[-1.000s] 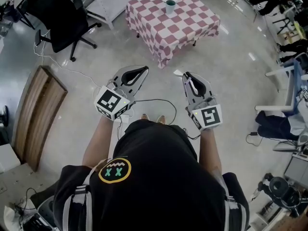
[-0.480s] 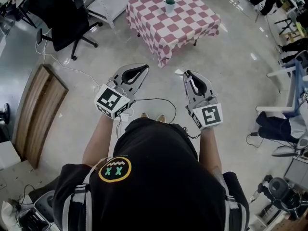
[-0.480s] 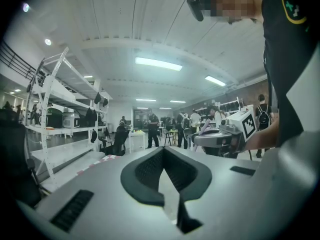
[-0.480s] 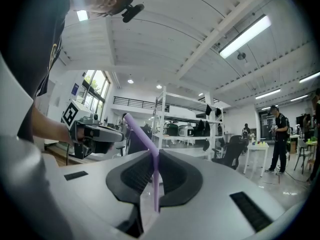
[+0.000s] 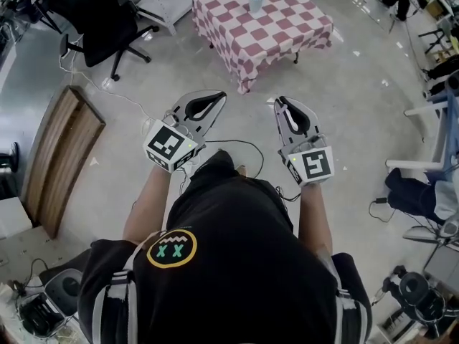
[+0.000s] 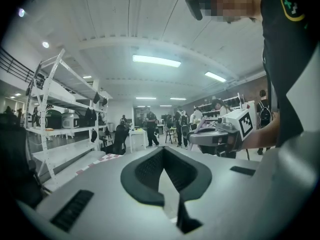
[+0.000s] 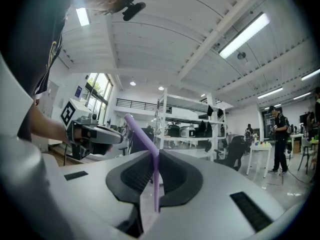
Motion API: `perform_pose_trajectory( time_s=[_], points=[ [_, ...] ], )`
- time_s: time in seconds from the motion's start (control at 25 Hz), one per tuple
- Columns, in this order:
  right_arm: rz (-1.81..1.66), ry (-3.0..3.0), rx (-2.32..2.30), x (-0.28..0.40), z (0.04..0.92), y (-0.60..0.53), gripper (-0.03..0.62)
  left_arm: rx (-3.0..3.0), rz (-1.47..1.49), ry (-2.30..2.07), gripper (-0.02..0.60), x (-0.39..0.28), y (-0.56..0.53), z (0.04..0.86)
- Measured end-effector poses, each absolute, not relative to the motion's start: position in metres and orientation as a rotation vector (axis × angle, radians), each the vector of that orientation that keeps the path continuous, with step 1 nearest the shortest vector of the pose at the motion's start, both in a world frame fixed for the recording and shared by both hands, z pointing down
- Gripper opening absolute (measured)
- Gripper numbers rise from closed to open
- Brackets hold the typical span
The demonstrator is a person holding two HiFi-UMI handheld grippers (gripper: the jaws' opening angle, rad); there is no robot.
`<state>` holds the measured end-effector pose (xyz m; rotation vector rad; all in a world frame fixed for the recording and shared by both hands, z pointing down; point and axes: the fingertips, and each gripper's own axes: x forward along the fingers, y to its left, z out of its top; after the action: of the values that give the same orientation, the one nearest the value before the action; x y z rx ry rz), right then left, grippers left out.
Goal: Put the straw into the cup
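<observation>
A person stands on a pale floor, seen from above, holding a gripper in each hand at waist height, both pointing level and ahead. The right gripper (image 5: 281, 104) has its jaws closed on a purple bendy straw (image 7: 156, 184). The pads pinch the straight lower part, so the bent top leans out past the jaw tips towards the left gripper. Held upright like this, the straw looks ready to be lowered end first. The left gripper (image 5: 217, 99) is closed at the tips with nothing between its jaws. It probably stays free to steady things later.

The green cup (image 5: 255, 2) stands upright near the far edge of a small table (image 5: 287, 38) covered in a red and white checked cloth. It is well apart from both grippers, with bare floor between, so the task is at the carrying stage.

Compared with a second ago, one leg has swung forward under the grippers, and the table and the office chair (image 5: 100, 20) sit slightly differently in the head view. This suggests walking. The grip on the straw looks unchanged.
</observation>
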<state>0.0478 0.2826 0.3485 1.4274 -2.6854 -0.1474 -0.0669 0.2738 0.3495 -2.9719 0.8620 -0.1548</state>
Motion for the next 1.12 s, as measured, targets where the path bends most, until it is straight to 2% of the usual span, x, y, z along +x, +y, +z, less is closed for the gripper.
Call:
perform_pose_trajectory(
  time_s=[0.52, 1.12],
  points=[
    [-0.133, -2.688, 1.427, 0.064, 0.363, 0.251, 0.052, -2.968, -0.168, 0.843, 0.014, -0.046, 0.241, 0.359],
    [-0.156, -2.648, 1.422, 0.068, 0.372, 0.137, 0.054, -2.99, -0.131, 0.814, 0.014, -0.039, 0.118, 0.373]
  ],
)
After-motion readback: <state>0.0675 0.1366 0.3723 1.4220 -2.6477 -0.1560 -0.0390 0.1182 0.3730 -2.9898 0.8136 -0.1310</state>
